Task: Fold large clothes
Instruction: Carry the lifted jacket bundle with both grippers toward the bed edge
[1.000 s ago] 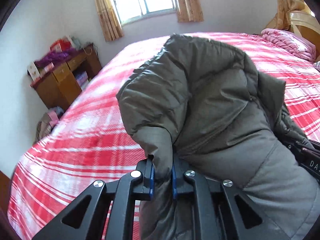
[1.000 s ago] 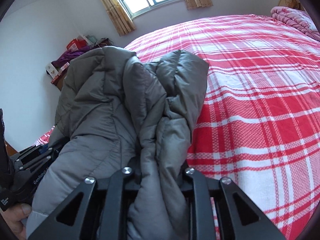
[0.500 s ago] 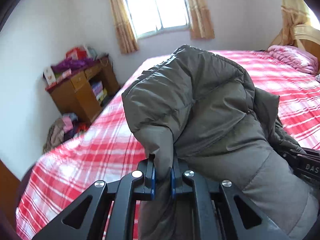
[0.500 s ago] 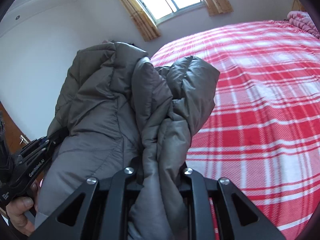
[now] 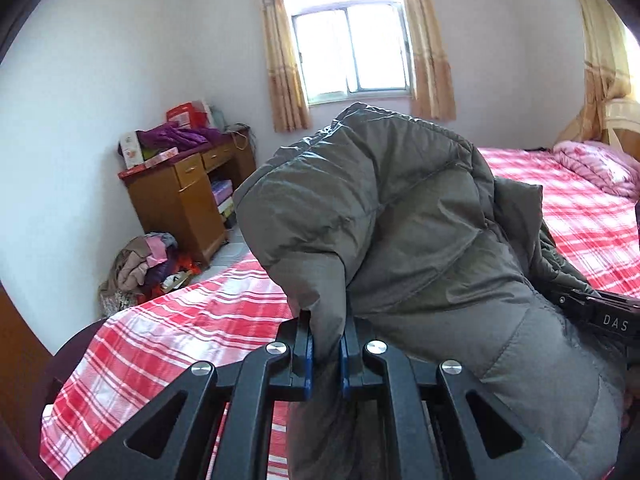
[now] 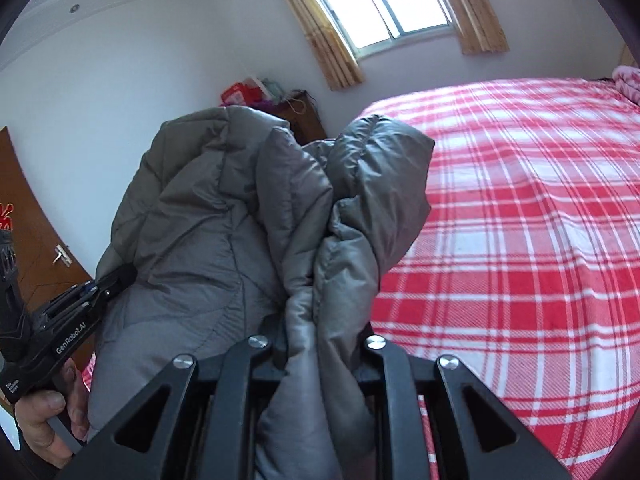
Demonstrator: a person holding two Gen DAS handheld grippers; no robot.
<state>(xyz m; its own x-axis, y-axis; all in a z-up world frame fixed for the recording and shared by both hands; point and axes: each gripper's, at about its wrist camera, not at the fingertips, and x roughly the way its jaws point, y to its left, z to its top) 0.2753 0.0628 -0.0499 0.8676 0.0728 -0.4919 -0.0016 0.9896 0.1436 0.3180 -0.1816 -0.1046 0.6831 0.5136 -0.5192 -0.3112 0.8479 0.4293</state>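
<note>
- Left tongs [image 5: 325, 350]: black, blue pads, clamped on a fold of a grey-green padded coat [image 5: 400, 220].
- Coat: bunched, held above the bed [image 5: 180, 332].
- Bed: red-and-white plaid cover; pink quilt [image 5: 600, 164] at far right.
- Right tongs [image 5: 600, 312]: partly visible behind the coat.
- Wooden counter [image 5: 180, 200]: purple clothes and boxes on top.
- Clothes heap [image 5: 144, 264] on the floor.
- Curtained window [image 5: 352, 52].

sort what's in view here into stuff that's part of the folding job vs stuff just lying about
Part of the job:
- grey puffer jacket, pinched by both grippers
- left gripper
- right gripper
- red plaid bed

Just lying about:
- wooden desk
- clothes pile on floor
- pink quilt
</note>
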